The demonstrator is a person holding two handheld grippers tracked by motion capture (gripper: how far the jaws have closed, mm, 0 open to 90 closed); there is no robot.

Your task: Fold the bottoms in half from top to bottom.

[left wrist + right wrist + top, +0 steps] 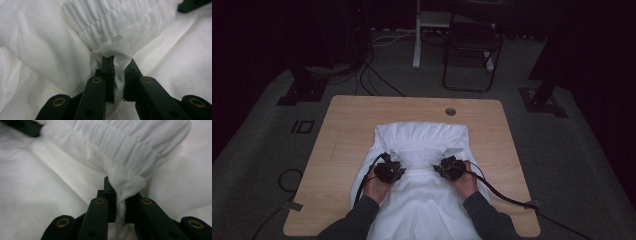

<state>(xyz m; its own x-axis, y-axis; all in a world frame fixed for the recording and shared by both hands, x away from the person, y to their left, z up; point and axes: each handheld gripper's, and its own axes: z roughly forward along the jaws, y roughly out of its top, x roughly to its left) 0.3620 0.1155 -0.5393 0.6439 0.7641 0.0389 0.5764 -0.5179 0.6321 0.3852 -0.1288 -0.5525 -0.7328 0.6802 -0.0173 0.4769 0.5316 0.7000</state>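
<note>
Fold half made: gathered waistband [427,156] is pinched in both left claw [117,65] and right claw [119,191], above spread white garment [422,210]; laying down and release remain.

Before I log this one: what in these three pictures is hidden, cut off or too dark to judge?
- White garment: near end cut off by the high view's bottom edge, between the sleeves.
- Left tongs and right tongs: pad faces hidden by the pinched gathered band.
- Table beneath the garment: covered.
- Far corners of the room: too dark in the high view.
</note>
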